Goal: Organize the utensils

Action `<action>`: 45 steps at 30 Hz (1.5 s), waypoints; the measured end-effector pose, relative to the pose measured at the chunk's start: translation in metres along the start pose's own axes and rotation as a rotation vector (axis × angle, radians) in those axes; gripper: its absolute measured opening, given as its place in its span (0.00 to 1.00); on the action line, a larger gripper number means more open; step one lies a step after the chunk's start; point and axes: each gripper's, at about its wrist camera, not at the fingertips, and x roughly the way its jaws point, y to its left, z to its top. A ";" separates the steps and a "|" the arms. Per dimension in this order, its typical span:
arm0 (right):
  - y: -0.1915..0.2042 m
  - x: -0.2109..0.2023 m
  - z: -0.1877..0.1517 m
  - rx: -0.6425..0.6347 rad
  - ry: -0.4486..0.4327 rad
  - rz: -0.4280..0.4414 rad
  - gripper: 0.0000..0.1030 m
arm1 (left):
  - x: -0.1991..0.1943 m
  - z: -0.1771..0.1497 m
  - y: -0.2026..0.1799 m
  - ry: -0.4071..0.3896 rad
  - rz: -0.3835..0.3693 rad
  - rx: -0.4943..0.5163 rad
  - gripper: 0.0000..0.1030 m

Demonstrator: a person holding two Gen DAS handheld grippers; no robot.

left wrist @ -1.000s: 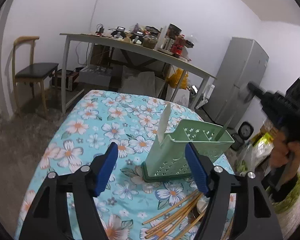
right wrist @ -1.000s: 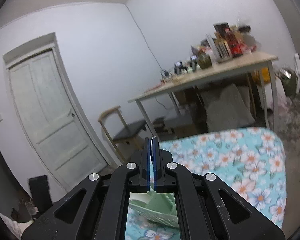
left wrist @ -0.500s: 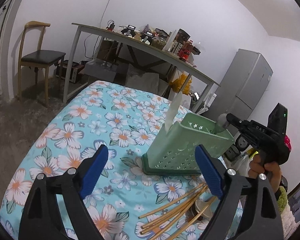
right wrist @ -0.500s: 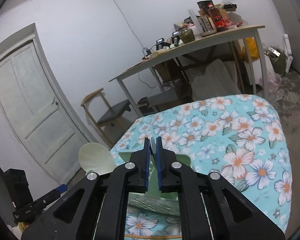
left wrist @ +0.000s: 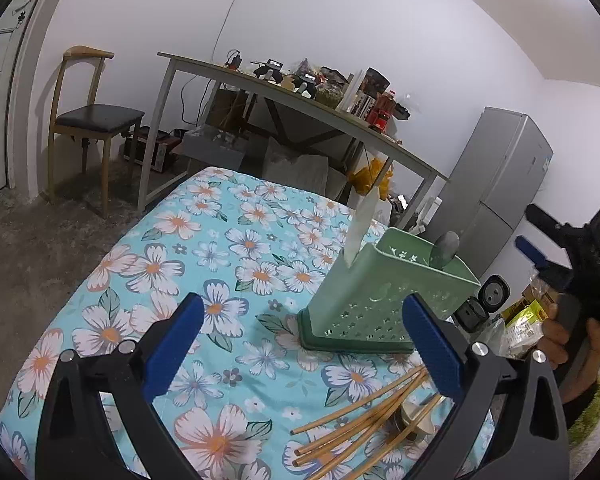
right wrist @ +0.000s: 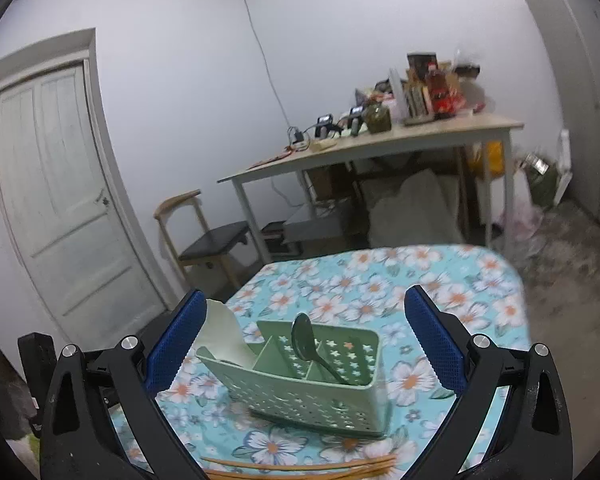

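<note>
From the left wrist view, the left hand-held gripper (left wrist: 298, 342) hangs with its blue pads spread wide and nothing between them, low over the surface covered in a turquoise floral cloth (left wrist: 204, 264). The pale green perforated plastic utensil caddy (left wrist: 384, 300) stands just ahead, holding a cream flat spatula (left wrist: 360, 230) at its left end and a dark grey spoon (left wrist: 444, 250) toward the right. A loose bundle of bamboo chopsticks (left wrist: 364, 420) lies on the cloth near the right pad, beside a small pale spoon-like piece that is partly hidden.

From the right wrist view, the right hand-held gripper (right wrist: 302, 344) is likewise spread wide and empty, looking down on the caddy (right wrist: 308, 396) with the grey spoon (right wrist: 308, 346) leaning in a middle compartment. The chopsticks (right wrist: 300, 468) lie at the near edge.

The spoon placement looks finished; the next step is probably picking up the chopsticks, which calls for lowering a gripper and closing across the bundle.
</note>
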 end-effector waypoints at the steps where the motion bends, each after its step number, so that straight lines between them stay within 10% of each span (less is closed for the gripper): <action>1: 0.001 -0.002 0.000 -0.002 -0.008 -0.015 0.92 | 0.000 -0.001 0.001 0.003 -0.002 -0.003 0.94; 11: -0.015 -0.018 -0.013 0.074 -0.062 -0.180 0.92 | 0.004 -0.008 0.004 0.013 -0.010 -0.007 0.94; 29: -0.008 -0.046 -0.131 -0.041 0.179 -0.429 0.92 | 0.010 -0.091 -0.067 0.250 -0.197 0.281 0.93; 39: 0.001 -0.045 -0.157 -0.014 0.231 -0.340 0.85 | 0.033 -0.122 -0.086 0.411 -0.273 0.314 0.37; 45: -0.002 -0.045 -0.164 0.020 0.248 -0.300 0.78 | 0.053 -0.125 -0.079 0.462 -0.216 0.298 0.29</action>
